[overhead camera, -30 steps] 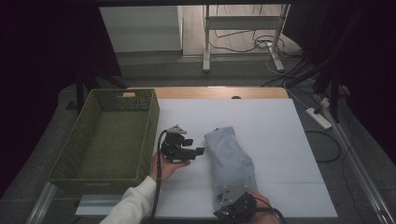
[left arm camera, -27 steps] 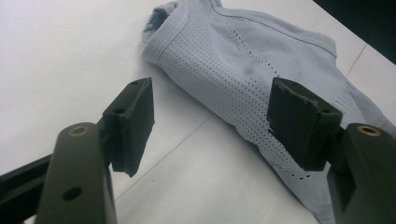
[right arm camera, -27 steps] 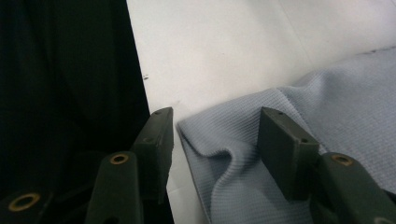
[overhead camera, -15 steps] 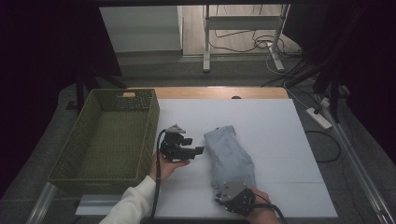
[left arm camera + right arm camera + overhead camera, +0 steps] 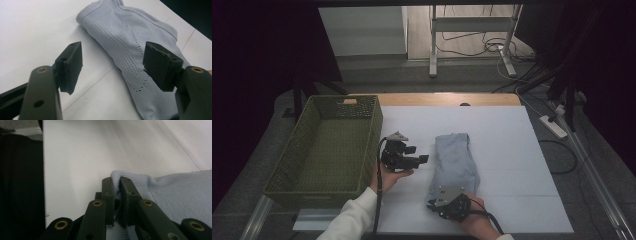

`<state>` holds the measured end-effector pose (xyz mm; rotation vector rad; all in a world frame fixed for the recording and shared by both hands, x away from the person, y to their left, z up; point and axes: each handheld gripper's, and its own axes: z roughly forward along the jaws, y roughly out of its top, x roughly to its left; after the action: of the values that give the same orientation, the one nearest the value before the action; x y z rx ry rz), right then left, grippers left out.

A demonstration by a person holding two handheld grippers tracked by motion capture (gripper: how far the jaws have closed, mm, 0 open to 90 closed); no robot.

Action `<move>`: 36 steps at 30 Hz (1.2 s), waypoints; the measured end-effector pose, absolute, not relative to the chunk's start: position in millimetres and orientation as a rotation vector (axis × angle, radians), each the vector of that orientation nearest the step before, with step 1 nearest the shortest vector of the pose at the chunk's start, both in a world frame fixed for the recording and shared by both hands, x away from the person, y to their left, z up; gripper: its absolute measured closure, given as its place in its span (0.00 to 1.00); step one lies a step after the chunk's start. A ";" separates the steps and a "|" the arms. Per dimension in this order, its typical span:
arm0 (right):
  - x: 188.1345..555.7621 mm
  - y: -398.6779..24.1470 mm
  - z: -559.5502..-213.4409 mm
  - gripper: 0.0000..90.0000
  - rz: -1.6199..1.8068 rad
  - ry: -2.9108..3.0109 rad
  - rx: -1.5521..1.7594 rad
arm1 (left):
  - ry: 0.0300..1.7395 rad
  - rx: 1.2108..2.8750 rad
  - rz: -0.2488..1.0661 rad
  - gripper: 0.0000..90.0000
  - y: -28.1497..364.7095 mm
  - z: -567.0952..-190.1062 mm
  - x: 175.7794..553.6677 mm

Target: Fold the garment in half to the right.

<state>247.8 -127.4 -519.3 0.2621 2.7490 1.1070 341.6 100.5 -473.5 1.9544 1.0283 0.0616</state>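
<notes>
High view: one garment [image 5: 455, 162], right claw [image 5: 447, 206] apparently pinching it, left claw [image 5: 412, 159] wide

My gripper [image 5: 112, 65] looks along its 2 black jaws, which stand wide apart with nothing between the pads. Past them lies a folded grey garment [image 5: 132, 42] on the white table [image 5: 32, 30], stretching from the top of the view down to the lower right. Rows of small holes run across its knit, and a seam line runs along its upper side. My right jaw overlaps the cloth in the view; my left jaw sits over bare table. A thin line crosses the table under the garment.
</notes>
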 end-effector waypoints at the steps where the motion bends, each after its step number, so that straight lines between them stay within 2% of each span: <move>1: 247.6 -128.8 -517.8 0.91 1.127 2.750 0.260 | 1.029 1.953 0.061 0.36 100.6 -473.4 341.5; 14: 241.0 -141.2 -513.9 0.91 1.215 2.821 0.252 | 1.029 1.956 0.062 0.36 100.7 -473.6 341.7; 16: 240.2 -141.6 -513.1 0.86 1.219 2.812 0.251 | 1.026 1.955 0.064 0.36 100.2 -473.2 341.3; 19: 237.1 -143.9 -506.2 0.71 1.266 2.786 0.265 | 1.028 1.956 0.065 0.36 100.5 -473.1 341.5; 22: 233.7 -154.2 -494.1 0.61 1.320 2.722 0.311 | 1.030 1.955 0.064 0.36 101.1 -473.5 342.3; 29: 231.4 -186.5 -484.2 0.57 1.287 2.649 0.409 | 1.025 1.961 0.059 0.36 97.6 -474.1 343.5; 36: 225.5 -200.0 -483.3 0.54 1.253 2.637 0.441 | 1.020 1.960 0.060 0.36 97.3 -473.6 343.9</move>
<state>225.5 -200.0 -483.3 0.4410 2.6375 1.2533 343.9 97.3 -473.6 1.9602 1.0203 0.0595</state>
